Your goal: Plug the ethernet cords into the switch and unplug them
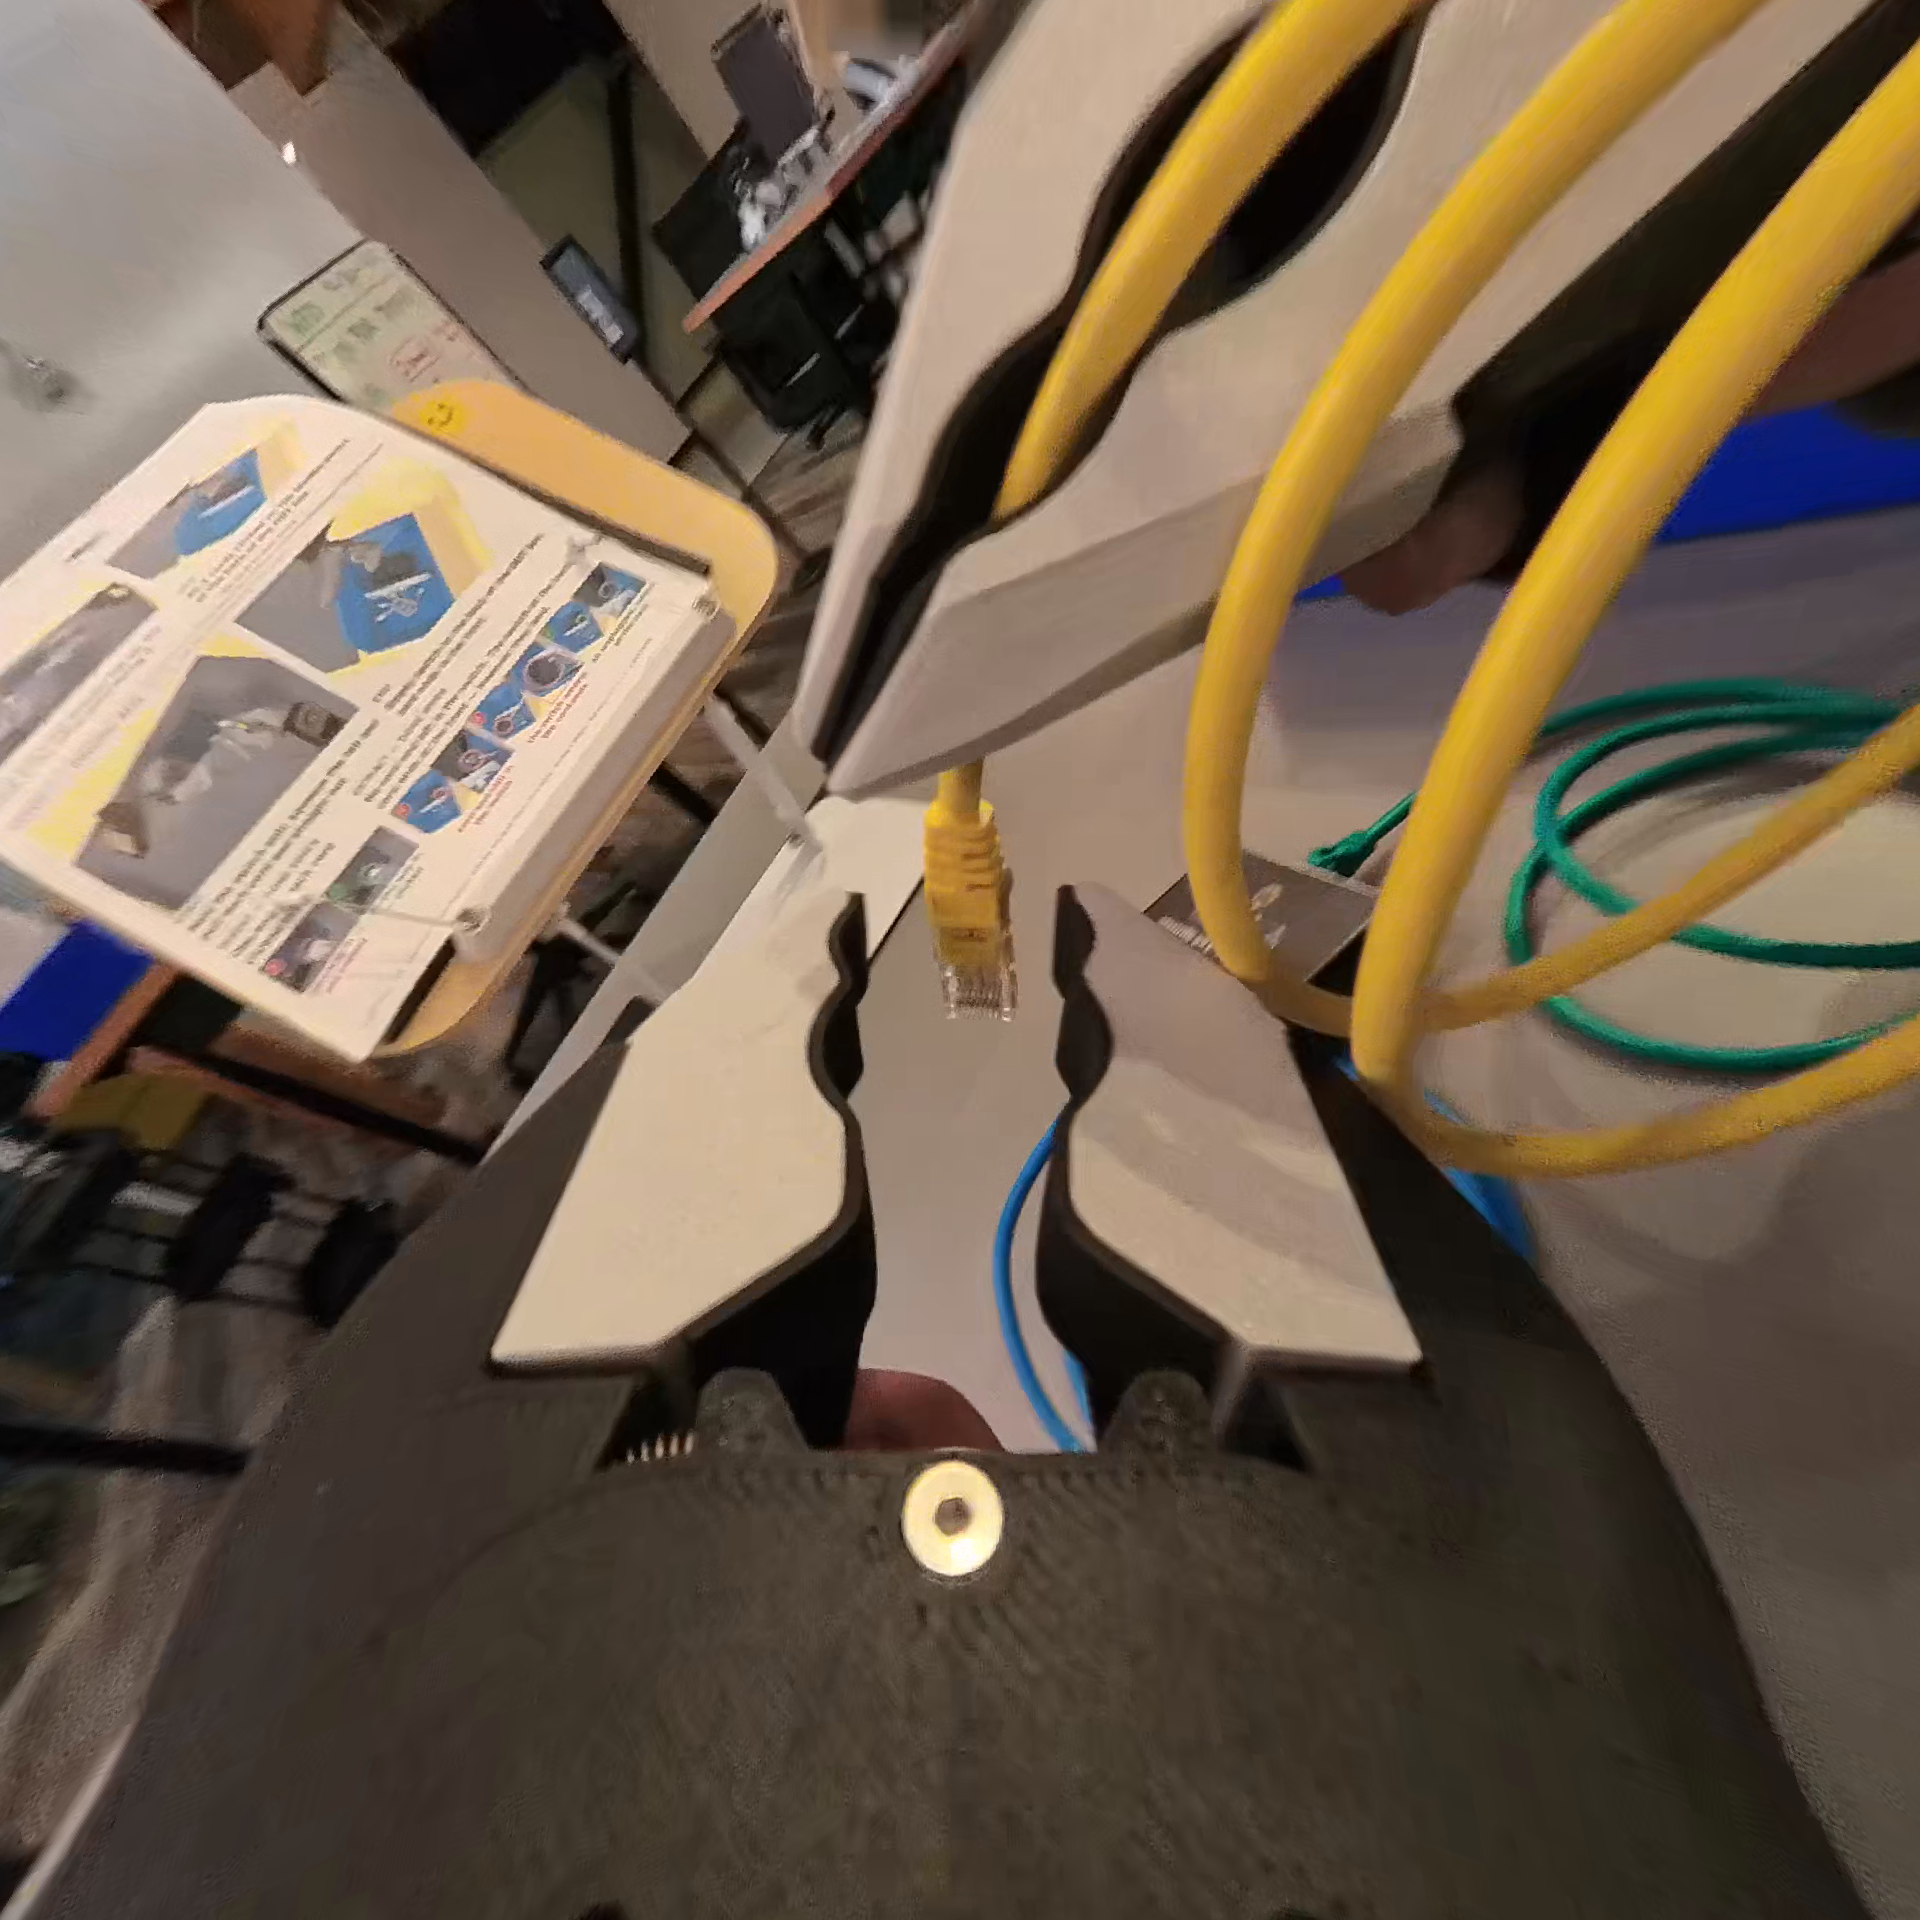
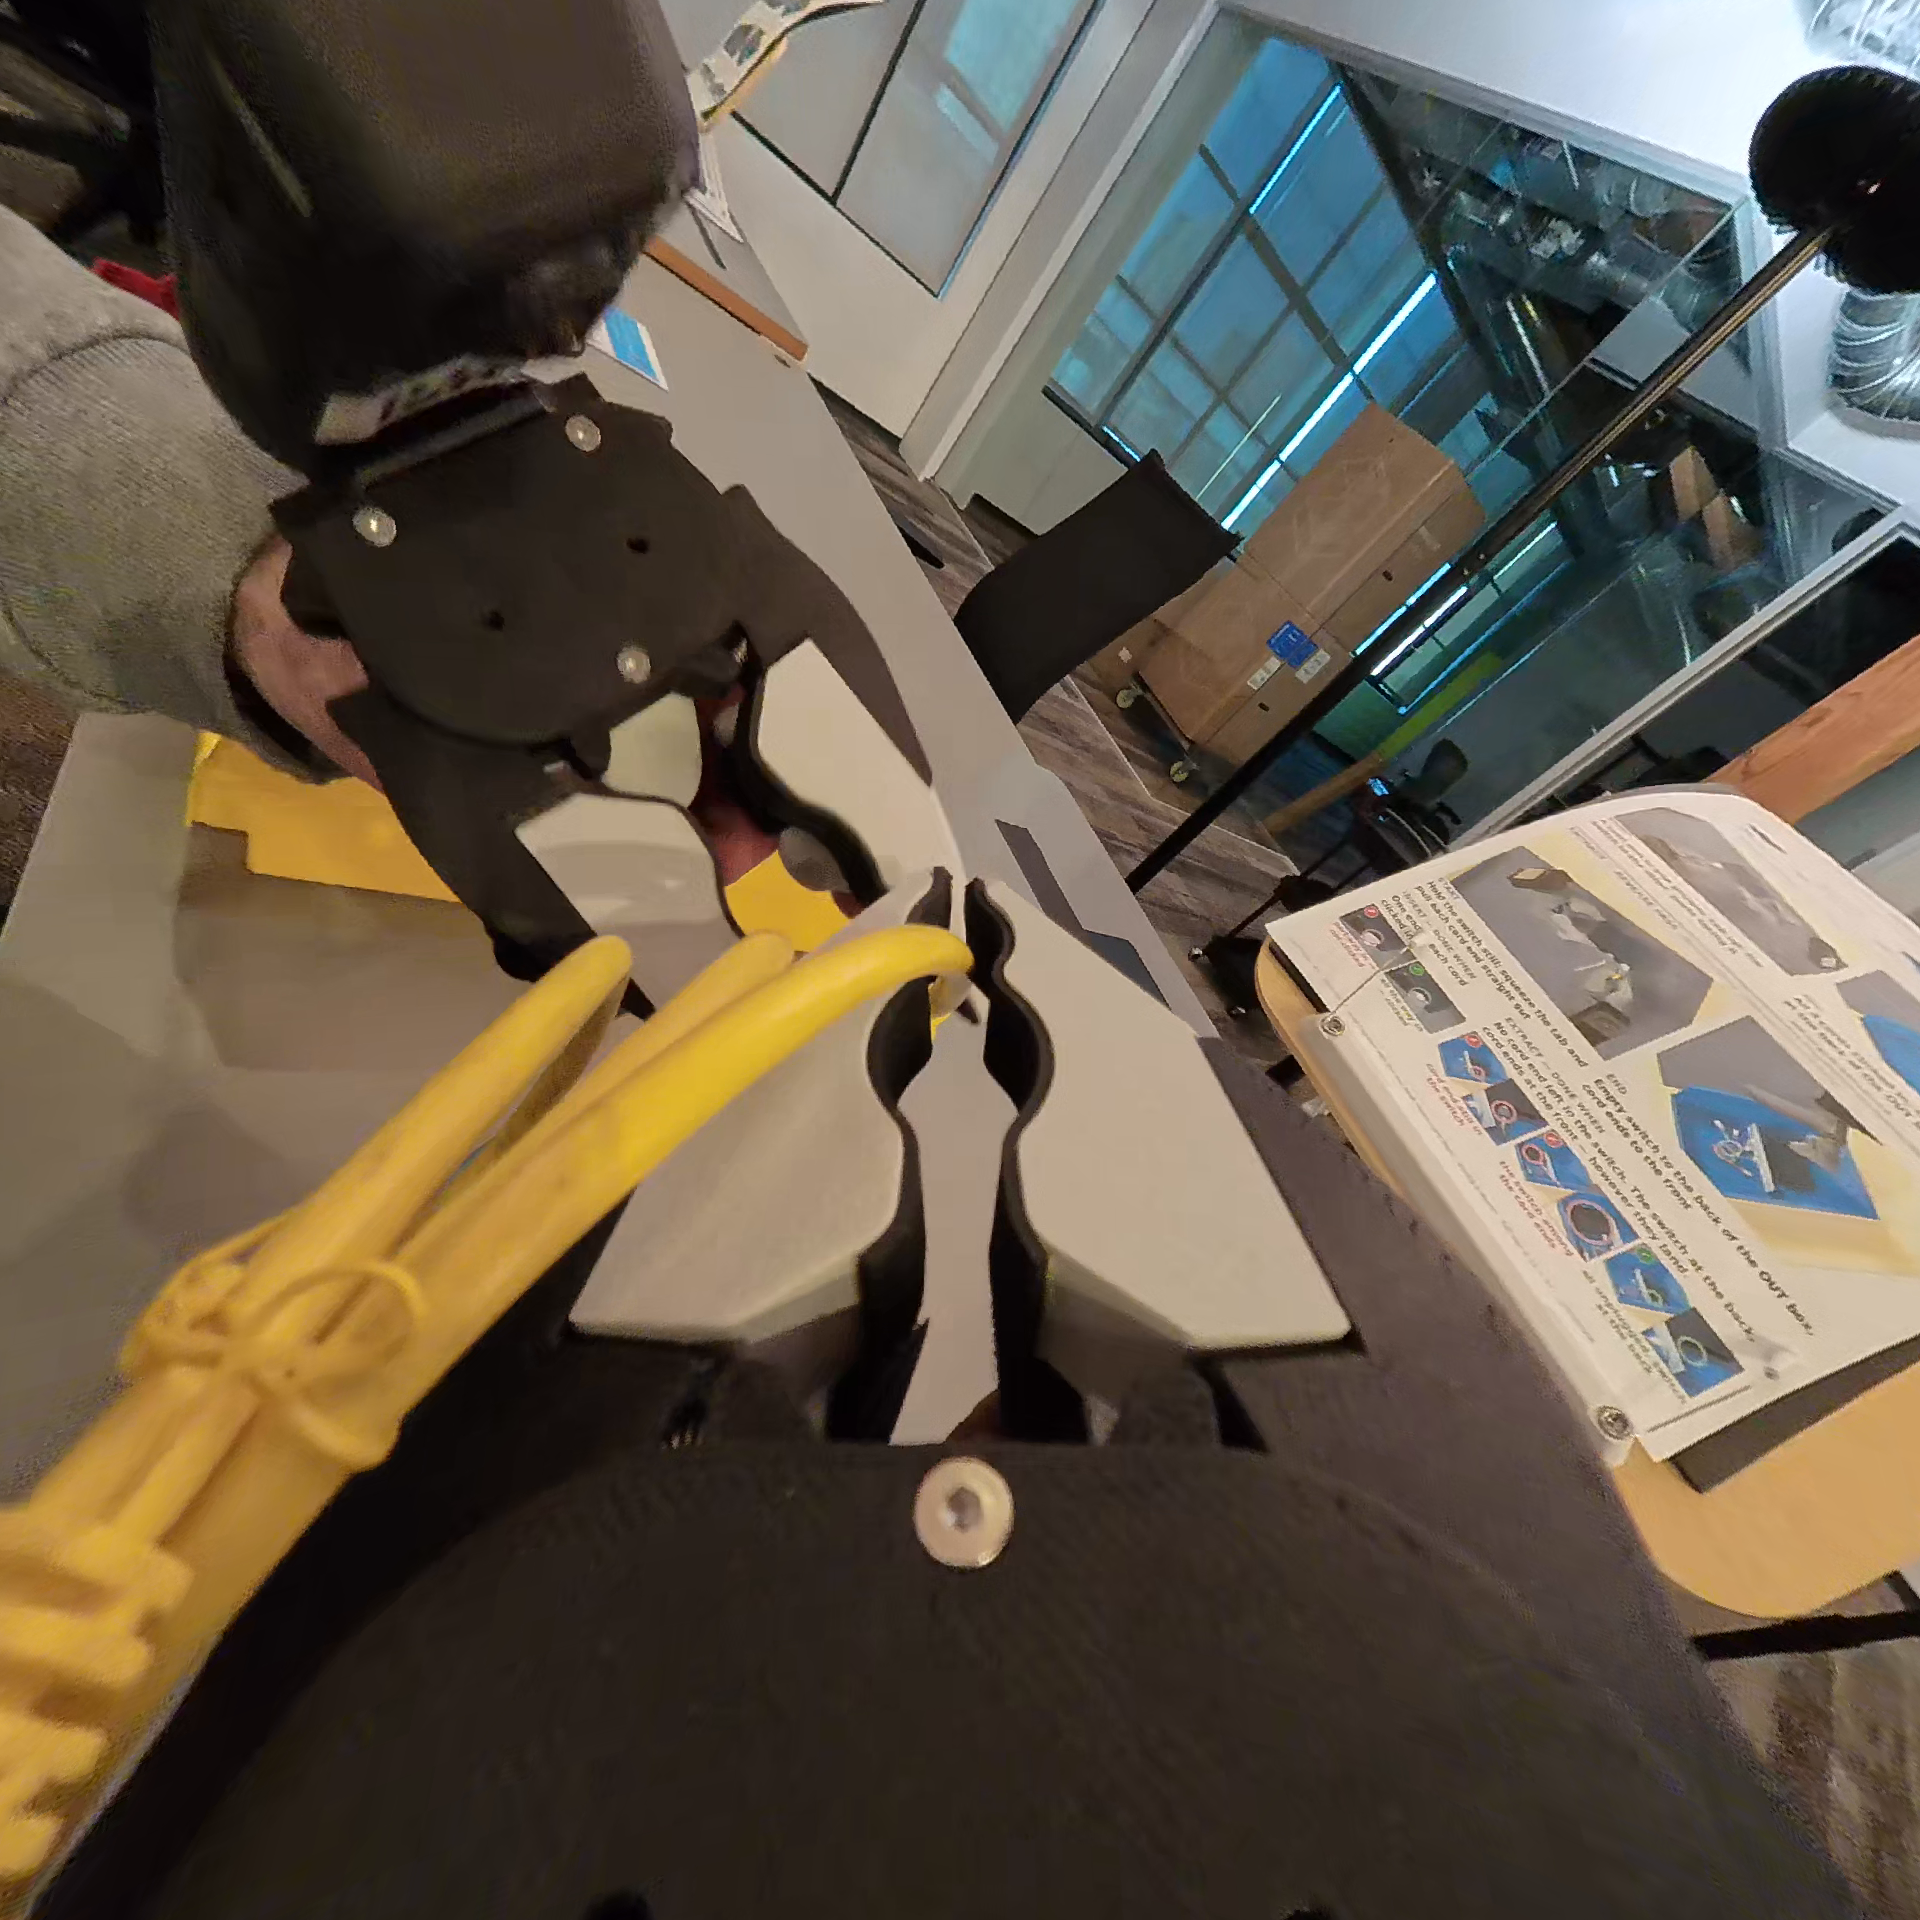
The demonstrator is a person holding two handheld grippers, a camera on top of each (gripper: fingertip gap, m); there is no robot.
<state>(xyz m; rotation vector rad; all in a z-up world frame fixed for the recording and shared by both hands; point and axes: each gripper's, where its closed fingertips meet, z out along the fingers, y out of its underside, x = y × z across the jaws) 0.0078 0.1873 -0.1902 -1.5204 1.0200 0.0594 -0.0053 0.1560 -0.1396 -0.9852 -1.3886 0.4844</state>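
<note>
In the left wrist view, at centre: left gripper (image 1: 961,940) spread wide, grasping nothing, fingertips either side of a yellow plug (image 1: 971,914) without touching it. Above, at twelve o'clock, right gripper (image 1: 883,764) pinched on the yellow cord (image 1: 1288,582) just behind that plug, so the clear tip hangs down between the open fingers. Off toward three o'clock, yellow loops sagging over a green cord (image 1: 1704,831); at six o'clock, a blue cord (image 1: 1023,1247) running under the fingers. Behind the loops, at about two o'clock from the plug, a dark flat box (image 1: 1288,909), possibly the switch, too blurred to be sure. At nine o'clock, an instruction sheet (image 1: 343,707) on a stand. In the right wrist view, at centre: right gripper (image 2: 961,914) clenched on the yellow cord (image 2: 790,997), coil bundled and tied at eight o'clock. At eleven o'clock, left gripper (image 2: 831,862) facing in, a hand (image 2: 291,675) on its handle. At three o'clock, the same sheet (image 2: 1621,1091). By these views, no cord seen seated in any port; likely a handover of the plug in mid-air, with plugging and unplugging apparently left to do.
</note>
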